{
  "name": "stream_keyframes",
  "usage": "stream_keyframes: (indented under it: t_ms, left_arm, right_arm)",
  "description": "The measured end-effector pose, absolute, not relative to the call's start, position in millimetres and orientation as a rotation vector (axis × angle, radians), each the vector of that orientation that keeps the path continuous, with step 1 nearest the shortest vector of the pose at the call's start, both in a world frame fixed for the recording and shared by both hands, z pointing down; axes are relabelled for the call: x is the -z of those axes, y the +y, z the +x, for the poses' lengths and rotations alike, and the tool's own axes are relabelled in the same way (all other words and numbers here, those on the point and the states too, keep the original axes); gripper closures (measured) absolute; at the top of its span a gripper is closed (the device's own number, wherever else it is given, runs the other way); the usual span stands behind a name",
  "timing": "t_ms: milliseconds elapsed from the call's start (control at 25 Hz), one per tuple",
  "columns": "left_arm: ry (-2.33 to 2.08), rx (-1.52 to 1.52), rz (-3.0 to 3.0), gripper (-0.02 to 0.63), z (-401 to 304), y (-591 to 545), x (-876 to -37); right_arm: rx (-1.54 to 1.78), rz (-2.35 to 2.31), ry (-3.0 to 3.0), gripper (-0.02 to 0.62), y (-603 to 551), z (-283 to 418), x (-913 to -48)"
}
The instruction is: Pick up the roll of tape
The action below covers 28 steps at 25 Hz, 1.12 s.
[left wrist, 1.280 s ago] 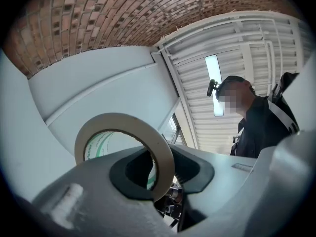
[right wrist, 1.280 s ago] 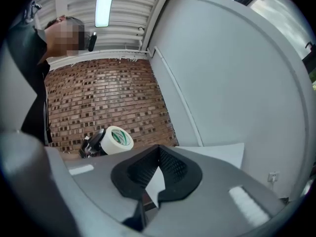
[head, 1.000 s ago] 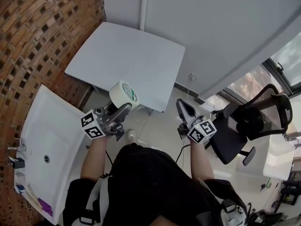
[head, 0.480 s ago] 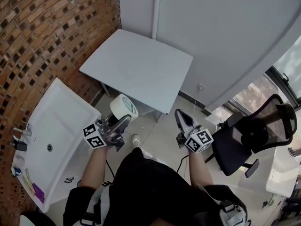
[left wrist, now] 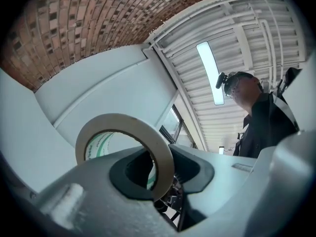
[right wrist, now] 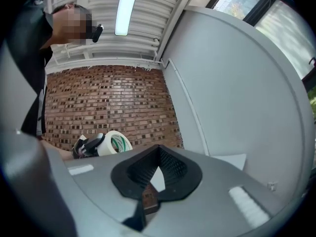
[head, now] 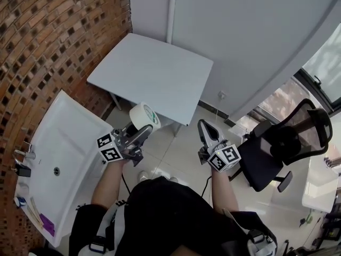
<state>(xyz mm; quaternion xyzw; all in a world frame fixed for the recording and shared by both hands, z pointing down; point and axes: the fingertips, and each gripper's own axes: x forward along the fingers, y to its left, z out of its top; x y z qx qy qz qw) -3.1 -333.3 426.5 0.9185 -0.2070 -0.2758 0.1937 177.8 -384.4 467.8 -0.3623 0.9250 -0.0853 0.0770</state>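
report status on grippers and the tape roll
Left gripper shut on the roll of tape, held clear of the table. Right gripper shut, empty. Nothing else touches the roll.

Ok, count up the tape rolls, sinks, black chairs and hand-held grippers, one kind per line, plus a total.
White roll of tape with green print: 1
White rectangular sink: 1
Black office chair: 1
Grey hand-held grippers: 2, left hand-held gripper and right hand-held gripper
Total: 5

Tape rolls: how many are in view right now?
1. The roll of tape is clamped in the left gripper, raised near the table. Others could be hidden.
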Motion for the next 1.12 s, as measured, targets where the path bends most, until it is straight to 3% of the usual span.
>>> stream_keyframes:
  t_ms: [640, 1120]
  left_arm:
    - [-0.514, 0.695, 2.628, 0.505, -33.6, -338.0, -426.5]
    - [-0.495, 0.616, 2.667, 0.503, -7.4, -331.6, -432.5]
  right_arm:
    - [0.185, -1.204, 2.791, 0.591, -376.3, 154.7, -467.1]
    - [0.239, -1.195, 2.774, 0.591, -381.7, 173.7, -476.4]
